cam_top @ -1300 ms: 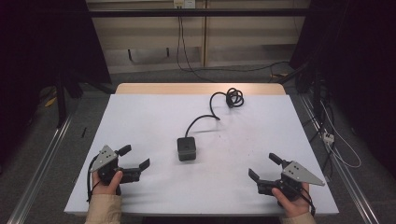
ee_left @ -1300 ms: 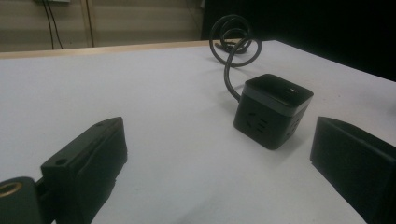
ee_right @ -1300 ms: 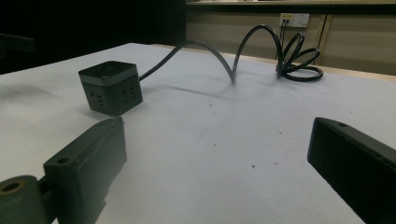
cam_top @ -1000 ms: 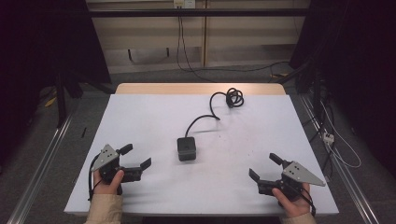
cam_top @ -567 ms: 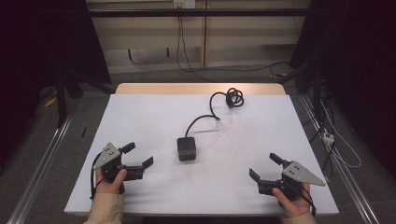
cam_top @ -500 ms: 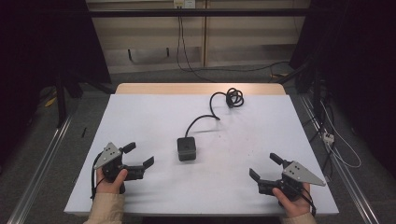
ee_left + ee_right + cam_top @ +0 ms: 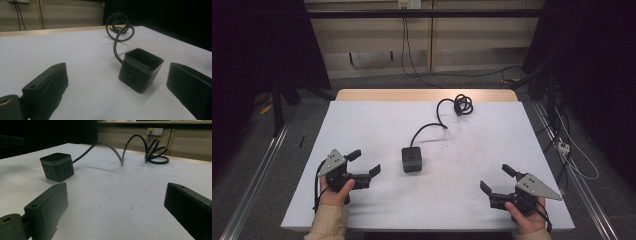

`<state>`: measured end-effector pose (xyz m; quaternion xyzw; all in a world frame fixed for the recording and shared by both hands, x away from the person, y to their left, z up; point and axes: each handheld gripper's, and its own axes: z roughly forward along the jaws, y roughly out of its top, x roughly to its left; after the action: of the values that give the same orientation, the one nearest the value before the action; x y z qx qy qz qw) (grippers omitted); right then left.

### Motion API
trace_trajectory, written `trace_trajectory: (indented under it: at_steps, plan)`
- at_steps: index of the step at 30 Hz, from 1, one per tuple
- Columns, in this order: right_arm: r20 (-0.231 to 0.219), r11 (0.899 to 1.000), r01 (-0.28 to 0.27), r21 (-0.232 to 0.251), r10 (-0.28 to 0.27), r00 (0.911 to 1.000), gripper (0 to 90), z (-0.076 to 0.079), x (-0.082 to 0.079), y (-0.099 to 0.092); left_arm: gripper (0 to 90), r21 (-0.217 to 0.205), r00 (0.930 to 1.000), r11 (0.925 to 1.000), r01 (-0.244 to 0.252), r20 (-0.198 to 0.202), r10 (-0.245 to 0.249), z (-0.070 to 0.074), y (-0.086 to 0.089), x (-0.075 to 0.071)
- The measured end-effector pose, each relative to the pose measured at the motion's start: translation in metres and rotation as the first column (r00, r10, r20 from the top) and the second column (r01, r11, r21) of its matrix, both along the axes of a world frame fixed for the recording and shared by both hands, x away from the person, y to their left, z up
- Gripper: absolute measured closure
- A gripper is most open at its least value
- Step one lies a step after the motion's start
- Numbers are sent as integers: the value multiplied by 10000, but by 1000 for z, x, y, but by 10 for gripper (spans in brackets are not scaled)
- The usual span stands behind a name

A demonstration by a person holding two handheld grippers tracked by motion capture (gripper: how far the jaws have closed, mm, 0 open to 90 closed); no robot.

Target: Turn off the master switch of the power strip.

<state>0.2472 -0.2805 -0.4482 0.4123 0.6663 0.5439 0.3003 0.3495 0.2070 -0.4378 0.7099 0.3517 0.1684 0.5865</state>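
A black cube-shaped power socket (image 7: 411, 159) sits near the middle of the white table (image 7: 362, 125). Its black cable (image 7: 447, 114) arches back to a coil (image 7: 463, 104) near the far edge. My left gripper (image 7: 364, 162) is open at the front left, pointing toward the cube, nothing between its jaws. In the left gripper view the cube (image 7: 140, 69) lies a short way ahead, toward the right jaw. My right gripper (image 7: 497, 179) is open at the front right, empty. The right gripper view has the cube (image 7: 57, 166) far left and the coil (image 7: 155, 151) behind.
A wooden strip (image 7: 422, 95) edges the table's far side. Metal rails (image 7: 252, 175) run along the floor on both sides. Wall sockets (image 7: 408, 4) and hanging cords are on the back wall. Loose cables (image 7: 564, 145) lie on the floor at right.
My left gripper has shifted slightly rightward and forward, toward the cube. The right gripper, cube and cable have stayed put.
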Motion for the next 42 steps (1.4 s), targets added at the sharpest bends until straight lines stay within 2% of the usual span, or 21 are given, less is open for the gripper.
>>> trace_trajectory:
  at_steps: [20, 33, 35, 42]
  plan:
    - [10, 10000, -53, -29, 53, 10000, 44, 0, 0, 1, 44, -29, 9996, 9996, 293, 42, -293, 3, -15, 10]
    - [5, 10000, -82, -21, 82, 10000, 44, 0, 1, 2, 44, -72, 9985, 9985, 546, -69, -547, 3, -23, 14]
    - [1, 10000, -84, -19, 84, 10000, 44, 0, 1, 2, 44, 14, 9985, 9985, 545, -75, -544, 3, -23, 15]
    - [-22, 9999, -101, -17, 101, 9999, 44, 0, 1, 3, 44, -88, 9984, 9985, 548, -141, -550, 4, -28, 17]
